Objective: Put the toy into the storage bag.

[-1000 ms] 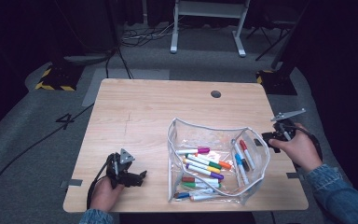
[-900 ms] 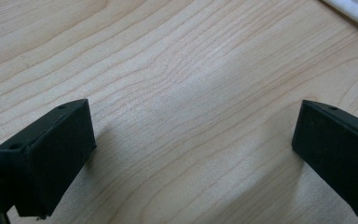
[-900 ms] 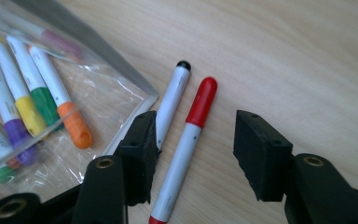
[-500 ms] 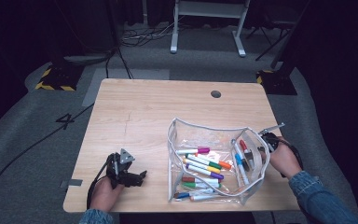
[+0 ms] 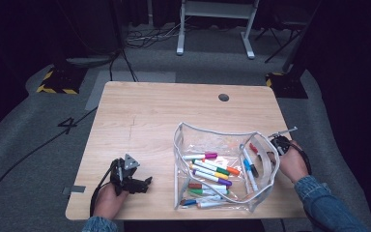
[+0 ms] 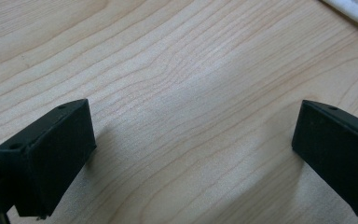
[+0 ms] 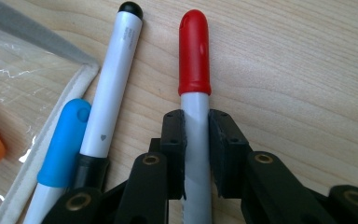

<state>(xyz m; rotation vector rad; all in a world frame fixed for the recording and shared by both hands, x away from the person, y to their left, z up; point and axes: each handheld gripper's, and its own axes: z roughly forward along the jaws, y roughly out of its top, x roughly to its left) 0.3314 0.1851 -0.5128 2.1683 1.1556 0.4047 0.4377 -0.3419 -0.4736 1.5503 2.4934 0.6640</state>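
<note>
Wooden table (image 5: pixel 149 116) is under my right gripper (image 7: pixel 196 135); its jaws have just been closing and now pinch the red-capped marker (image 7: pixel 195 56), lying beside the clear pouch (image 5: pixel 183 145). Lifting carelessly could drag the neighbouring black-tipped marker (image 7: pixel 114 70).

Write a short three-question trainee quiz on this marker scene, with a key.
1. True or false: the right gripper is shut on the red-capped marker.
2. What lies between the open jaws of the left gripper? A) a marker B) bare table C) the pouch
3. Fill in: the other markers lie in a clear ____.

Key: 1 true; 2 B; 3 pouch.
</note>
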